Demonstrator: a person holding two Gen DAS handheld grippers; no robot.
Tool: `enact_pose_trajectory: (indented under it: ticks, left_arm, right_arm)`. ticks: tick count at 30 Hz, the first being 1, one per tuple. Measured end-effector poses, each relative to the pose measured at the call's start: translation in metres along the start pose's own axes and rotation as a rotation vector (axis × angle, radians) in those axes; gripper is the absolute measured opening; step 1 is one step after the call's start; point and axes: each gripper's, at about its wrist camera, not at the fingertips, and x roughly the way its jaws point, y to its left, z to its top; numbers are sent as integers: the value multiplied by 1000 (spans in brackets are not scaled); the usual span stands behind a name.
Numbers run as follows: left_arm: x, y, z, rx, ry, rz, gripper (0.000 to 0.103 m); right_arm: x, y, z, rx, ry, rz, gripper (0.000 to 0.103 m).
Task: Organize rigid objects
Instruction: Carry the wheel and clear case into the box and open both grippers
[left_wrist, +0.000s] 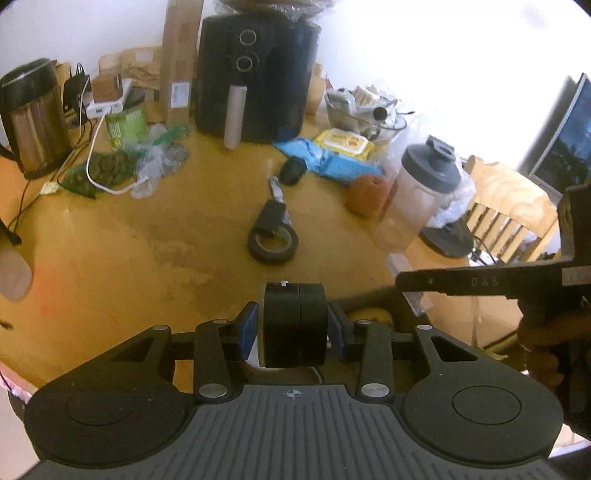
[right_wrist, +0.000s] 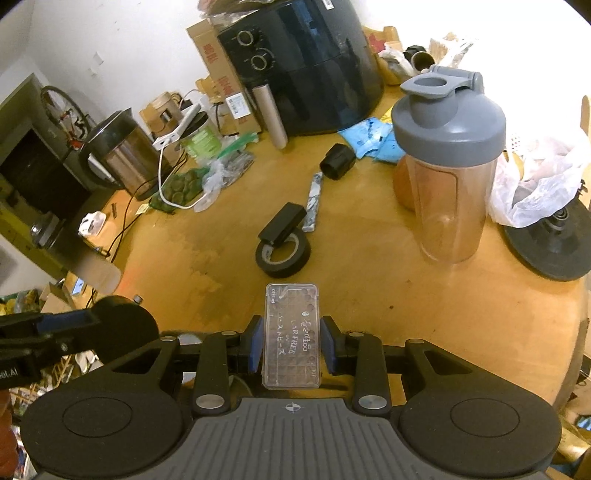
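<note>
Left tool (left_wrist: 293, 328) clamps black puck (left_wrist: 294, 325); right tool (right_wrist: 291, 345) clamps clear case (right_wrist: 291, 336); bare tabletop (right_wrist: 369, 295) ahead.

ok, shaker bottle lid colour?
Grey, on the clear shaker bottle; best seen in the right wrist view.

Both grippers share one build. The left gripper (left_wrist: 294, 330) and right gripper (right_wrist: 291, 345) have black linkage arms with silver pivot screws, blue pads on the jaws, two round black discs at the lower corners, and a grey ribbed base bearing a small crosshair mark.
</note>
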Motion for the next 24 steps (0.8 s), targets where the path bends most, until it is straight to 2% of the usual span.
enact_pose_trajectory:
  ticks: [9,19,24]
  left_arm:
    - [3,-4,-16,-67,48,33,39]
    - [24,13,-31,-204,163,88,39]
    - [30,17,-34,-208,173,111,39]
  right_arm:
    - [-3,4,-9,-58,55,47,35]
    - [2,4,-29,-103,140,81,35]
    - [5,6,-38,-128,182,81,35]
